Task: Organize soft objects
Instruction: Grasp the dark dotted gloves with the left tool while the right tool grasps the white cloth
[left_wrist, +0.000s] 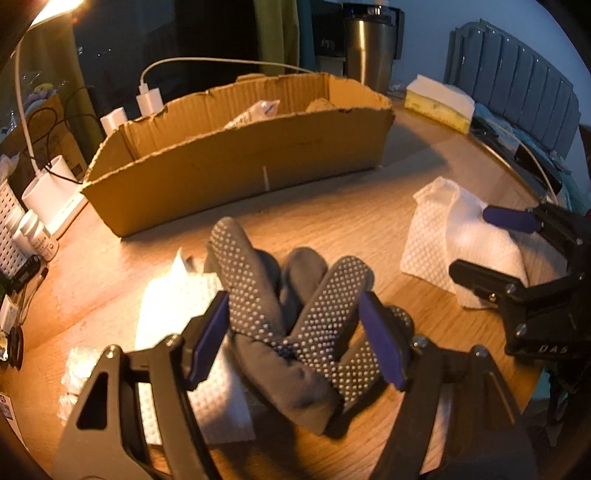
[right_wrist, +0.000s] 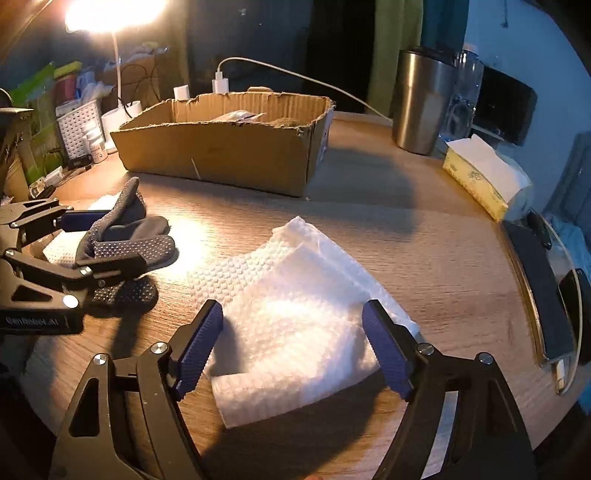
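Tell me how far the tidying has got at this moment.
Done: the box already holds a couple of items, too hidden to name. In hand: nothing gripped; the left tool straddles the gloves with open jaws, and the right tool straddles the white cloth, also open. Left: gloves, that cloth and a second cloth under the gloves all lie on the table.

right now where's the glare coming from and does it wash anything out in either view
Left wrist view: the lamp flares at top left and overexposes the white cloth beside the dotted glove; edges bow from fisheye. Right wrist view: the lamp blooms at the top, a hot spot sits on the table, and the folded towel loses texture.
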